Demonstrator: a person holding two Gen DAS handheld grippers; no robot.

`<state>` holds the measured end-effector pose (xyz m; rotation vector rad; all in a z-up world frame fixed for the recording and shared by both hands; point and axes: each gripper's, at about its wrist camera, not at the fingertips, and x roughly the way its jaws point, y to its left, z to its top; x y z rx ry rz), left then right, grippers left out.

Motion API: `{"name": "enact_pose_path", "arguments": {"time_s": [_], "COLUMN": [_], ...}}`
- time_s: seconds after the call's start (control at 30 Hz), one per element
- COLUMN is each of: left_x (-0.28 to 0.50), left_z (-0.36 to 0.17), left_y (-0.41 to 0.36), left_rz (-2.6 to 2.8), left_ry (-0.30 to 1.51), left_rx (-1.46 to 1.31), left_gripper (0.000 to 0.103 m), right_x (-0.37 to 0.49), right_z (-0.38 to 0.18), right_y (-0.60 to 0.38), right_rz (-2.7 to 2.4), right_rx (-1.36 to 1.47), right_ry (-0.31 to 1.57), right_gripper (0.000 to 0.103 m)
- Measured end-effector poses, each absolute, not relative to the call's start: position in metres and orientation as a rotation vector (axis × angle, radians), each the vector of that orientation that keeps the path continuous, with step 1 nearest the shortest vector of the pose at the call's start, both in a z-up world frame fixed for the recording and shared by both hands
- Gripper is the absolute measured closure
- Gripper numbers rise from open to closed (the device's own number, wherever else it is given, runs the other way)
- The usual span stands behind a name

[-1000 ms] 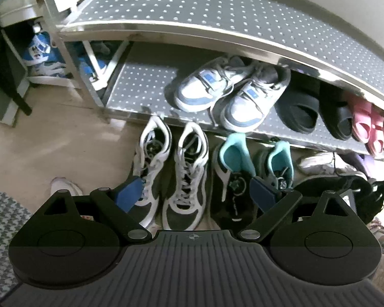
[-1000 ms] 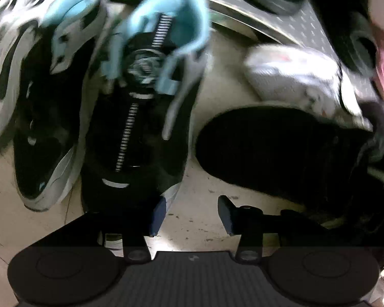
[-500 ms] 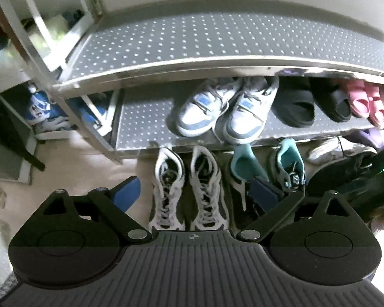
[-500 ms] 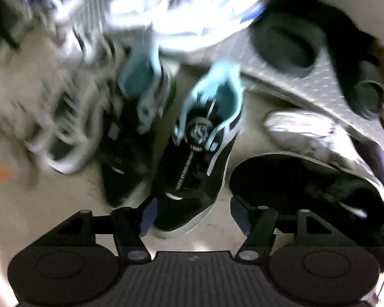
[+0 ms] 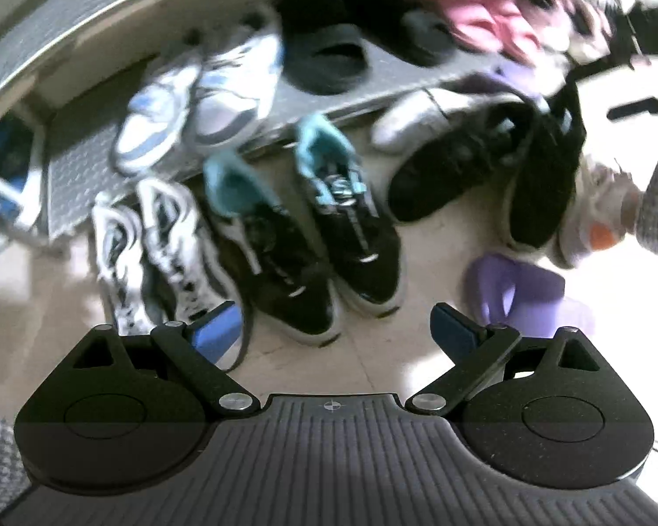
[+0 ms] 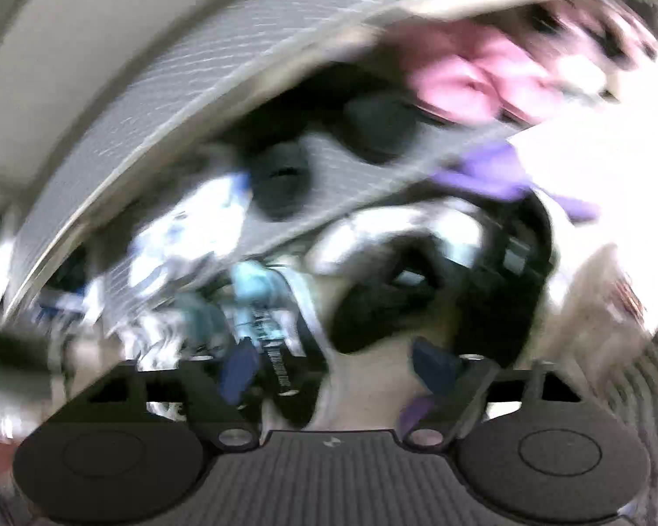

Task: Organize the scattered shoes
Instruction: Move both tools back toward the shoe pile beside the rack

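Note:
In the left wrist view a pair of black sneakers with teal lining stands side by side on the floor, next to a white and black pair. Two black shoes lie askew to the right, with a purple slipper in front. My left gripper is open and empty above the floor. The right wrist view is blurred; my right gripper is open and empty above the teal-lined sneaker and a black shoe.
A metal shoe rack holds white and blue sneakers, black slippers and pink sandals. A white shoe lies under the shelf edge. A person's foot in a white shoe is at the right.
Both grippers have swung right and their views now blur. The right gripper has pulled back from the teal-lined sneaker and opened wider. The left view now takes in the black shoes and purple slipper.

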<state>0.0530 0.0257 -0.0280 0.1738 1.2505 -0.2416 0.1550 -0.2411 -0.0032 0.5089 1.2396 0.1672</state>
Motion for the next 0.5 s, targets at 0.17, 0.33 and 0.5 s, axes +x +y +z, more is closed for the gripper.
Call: {"name": "enact_pose_path", "arguments": {"time_s": [0.17, 0.33, 0.5], "left_x": [0.064, 0.083, 0.100], "left_z": [-0.040, -0.066, -0.089], "left_y": [-0.034, -0.112, -0.161], "left_rz": [-0.337, -0.505, -0.597], "left_ry": [1.220, 1.144, 1.083], "left_rx": [0.297, 0.569, 0.711], "left_gripper": [0.011, 0.010, 0.012], "right_x": [0.165, 0.169, 0.168], "right_z": [0.021, 0.040, 0.056], "right_y": [-0.270, -0.291, -0.314], "right_rz": [0.129, 0.149, 0.142], "right_rx": [0.592, 0.717, 0.775], "right_ry": [1.146, 1.094, 1.036], "right_gripper": [0.020, 0.014, 0.014]}}
